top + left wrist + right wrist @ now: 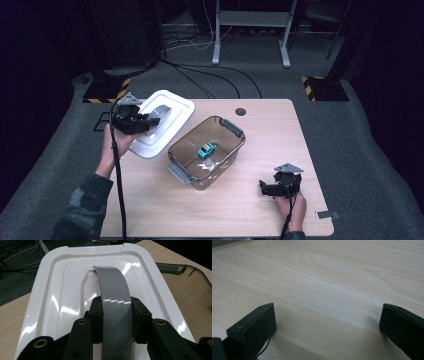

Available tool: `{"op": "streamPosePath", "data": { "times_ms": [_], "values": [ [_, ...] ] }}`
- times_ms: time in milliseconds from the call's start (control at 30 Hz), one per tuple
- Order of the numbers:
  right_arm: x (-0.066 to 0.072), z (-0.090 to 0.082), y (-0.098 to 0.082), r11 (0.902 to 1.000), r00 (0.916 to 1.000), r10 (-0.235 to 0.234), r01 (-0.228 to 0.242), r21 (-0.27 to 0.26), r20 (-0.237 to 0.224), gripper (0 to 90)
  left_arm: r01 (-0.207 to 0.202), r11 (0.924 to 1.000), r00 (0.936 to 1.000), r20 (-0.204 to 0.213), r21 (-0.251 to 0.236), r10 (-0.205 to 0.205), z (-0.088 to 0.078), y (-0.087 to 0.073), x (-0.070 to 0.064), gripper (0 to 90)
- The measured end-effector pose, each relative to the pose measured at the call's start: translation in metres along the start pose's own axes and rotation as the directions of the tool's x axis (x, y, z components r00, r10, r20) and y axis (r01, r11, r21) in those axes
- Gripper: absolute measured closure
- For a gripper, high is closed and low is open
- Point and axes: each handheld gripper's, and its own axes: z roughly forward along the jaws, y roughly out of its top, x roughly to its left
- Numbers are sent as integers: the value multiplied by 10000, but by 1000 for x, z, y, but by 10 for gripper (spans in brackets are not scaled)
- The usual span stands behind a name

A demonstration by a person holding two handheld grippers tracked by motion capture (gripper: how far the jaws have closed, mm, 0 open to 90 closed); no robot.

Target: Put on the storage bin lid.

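Observation:
A white box lid (172, 112) with a grey strap handle (161, 113) hangs tilted over the table's far left corner. My left gripper (150, 121) is shut on that handle; in the left gripper view the grey handle (115, 305) is pinched between the two black jaws, with the white lid (62, 290) behind it. A clear plastic box (227, 150) stands open mid-table with a small teal toy car (206, 149) inside. My right gripper (263, 188) rests near the table's front right, open, and its own view has bare wood between the jaws.
The wooden table (270, 135) has a round cable hole (240, 111) at the far edge. A small grey tag (327, 215) lies at the front right corner. Grey carpet, cables and a metal stand (250, 30) lie beyond the table.

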Motion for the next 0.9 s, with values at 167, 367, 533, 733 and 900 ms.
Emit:
{"op": "streamPosePath", "data": {
  "times_ms": [167, 367, 533, 733, 900],
  "values": [
    [0, 0, 0, 10000, 10000, 2, -2, 1, -2, 0, -62, 10000, 9998, 194, 60, 61, 7, 2, -8, 670],
    [0, 0, 0, 10000, 10000, 1, -1, -1, -1, 0, -308, 9994, 9979, 584, 169, 298, 14, 6, -19, 670],
    [0, 0, 0, 10000, 10000, 0, 0, -2, -3, 0, -487, 9986, 9955, 820, 190, 470, 20, 10, -29, 671],
    [0, 0, 0, 10000, 10000, 43, -43, -18, 4, 0, -640, 9977, 9921, 1095, 241, 610, 29, 13, -43, 670],
    [0, 0, 0, 10000, 10000, 42, -42, -21, -1, 0, -674, 9974, 9897, 1282, 270, 634, 36, 14, -51, 670]
  ]
}}
